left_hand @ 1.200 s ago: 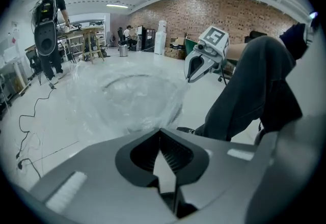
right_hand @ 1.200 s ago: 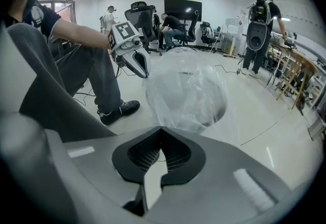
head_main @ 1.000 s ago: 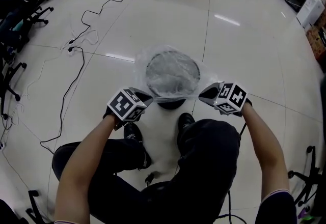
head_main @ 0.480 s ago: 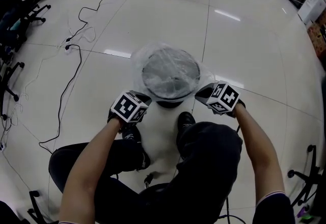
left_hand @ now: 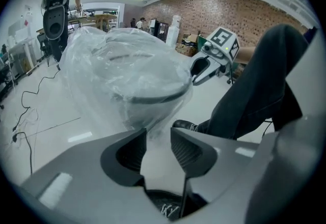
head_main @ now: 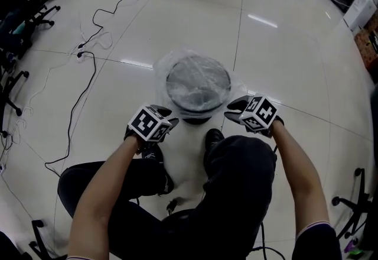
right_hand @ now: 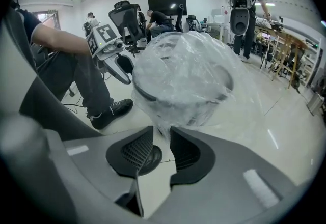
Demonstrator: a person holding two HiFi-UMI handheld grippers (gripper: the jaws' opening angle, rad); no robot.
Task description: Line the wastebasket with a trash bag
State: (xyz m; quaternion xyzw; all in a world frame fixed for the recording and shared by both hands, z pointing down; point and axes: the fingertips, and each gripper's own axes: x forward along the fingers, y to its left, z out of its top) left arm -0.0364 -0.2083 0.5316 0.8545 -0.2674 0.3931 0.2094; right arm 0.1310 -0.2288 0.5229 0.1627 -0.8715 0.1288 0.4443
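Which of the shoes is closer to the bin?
The right shoe: its toe sits right by the wastebasket, while the left shoe is farther back.

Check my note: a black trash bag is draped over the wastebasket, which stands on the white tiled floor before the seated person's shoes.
One thing is wrong: the trash bag is clear, not black, as the head view shows. It is draped over the wastebasket, which stands on the white tiled floor before the seated person's shoes.
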